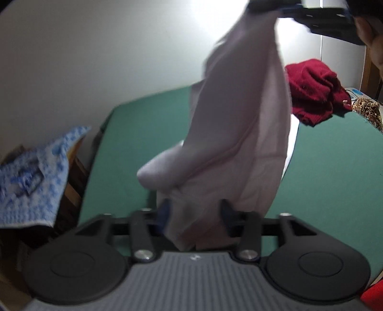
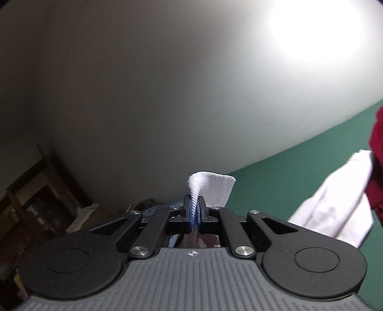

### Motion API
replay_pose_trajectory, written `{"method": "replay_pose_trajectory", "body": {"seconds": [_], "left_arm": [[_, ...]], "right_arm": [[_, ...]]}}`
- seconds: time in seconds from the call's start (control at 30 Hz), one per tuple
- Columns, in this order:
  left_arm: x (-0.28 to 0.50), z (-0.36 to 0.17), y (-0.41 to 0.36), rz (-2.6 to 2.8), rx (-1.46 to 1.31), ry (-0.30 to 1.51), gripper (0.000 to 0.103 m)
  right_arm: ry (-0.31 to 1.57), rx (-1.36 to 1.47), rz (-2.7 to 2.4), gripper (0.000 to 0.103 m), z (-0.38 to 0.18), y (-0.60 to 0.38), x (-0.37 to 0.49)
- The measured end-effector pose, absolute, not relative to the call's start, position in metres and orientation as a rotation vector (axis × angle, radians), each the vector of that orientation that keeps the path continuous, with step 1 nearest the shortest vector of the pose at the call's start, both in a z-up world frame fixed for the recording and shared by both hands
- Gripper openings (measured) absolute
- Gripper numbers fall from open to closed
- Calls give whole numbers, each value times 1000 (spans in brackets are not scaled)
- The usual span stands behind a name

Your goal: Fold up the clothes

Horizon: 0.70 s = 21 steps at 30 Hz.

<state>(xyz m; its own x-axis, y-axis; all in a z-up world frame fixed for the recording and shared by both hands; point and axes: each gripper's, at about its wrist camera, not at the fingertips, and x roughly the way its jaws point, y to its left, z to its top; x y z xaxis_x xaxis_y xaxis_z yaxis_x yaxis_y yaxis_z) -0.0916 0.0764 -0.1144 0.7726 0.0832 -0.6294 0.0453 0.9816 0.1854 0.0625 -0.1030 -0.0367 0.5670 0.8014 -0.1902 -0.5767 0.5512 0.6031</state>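
Note:
A pale pinkish-white garment (image 1: pixel 241 134) hangs in the air above the green surface (image 1: pixel 143 134). My right gripper (image 2: pixel 194 210) is shut on a ribbed edge of this white garment (image 2: pixel 210 186) and holds it high; it shows at the top of the left wrist view (image 1: pixel 318 19). My left gripper (image 1: pixel 195 210) is open, its fingers (image 1: pixel 227 213) on either side of the garment's hanging lower end. A dark red garment (image 1: pixel 316 93) lies crumpled at the far right of the surface.
A white cloth (image 2: pixel 335 203) lies on the green surface (image 2: pixel 275 181) beside the red garment (image 2: pixel 377 153). A blue-and-white towel (image 1: pixel 36 177) hangs at the left over wooden furniture (image 2: pixel 36 196). A patterned cloth (image 1: pixel 368 110) lies at the far right. A plain wall (image 2: pixel 167 83) is behind.

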Motion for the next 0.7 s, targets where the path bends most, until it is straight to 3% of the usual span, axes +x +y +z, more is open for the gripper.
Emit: {"method": "replay_pose_trajectory", "body": {"seconds": [0.07,0.17,0.23,0.27,0.3,0.33,0.37,0.4,0.5,0.7], "left_arm": [[-91,-113,65,22,230,653,98],[-79,-123,48,20,268,679,97],[-69,-137,43,30,276,718,82],[-64,-144,43,31,273,744,63],[-60,-151,48,36,255,775,37],[-56,-156,54,46,231,806,25],[-52,-161,61,57,207,838,21],[-53,-162,68,62,175,846,21],[-64,-153,89,84,104,812,21],[-85,-123,129,153,49,730,20]], "right_arm": [[513,492,926,4,-38,-79,57],[580,473,1013,4,-43,-47,51],[579,433,1057,5,-44,-37,41],[565,405,1075,6,-44,-34,35],[549,387,1083,14,-43,-34,30],[528,395,1065,28,-43,-43,30],[511,403,1039,37,-44,-52,31],[505,411,994,47,-48,-65,35],[529,389,818,46,-63,-98,49],[757,289,579,42,-110,-110,81]]}}
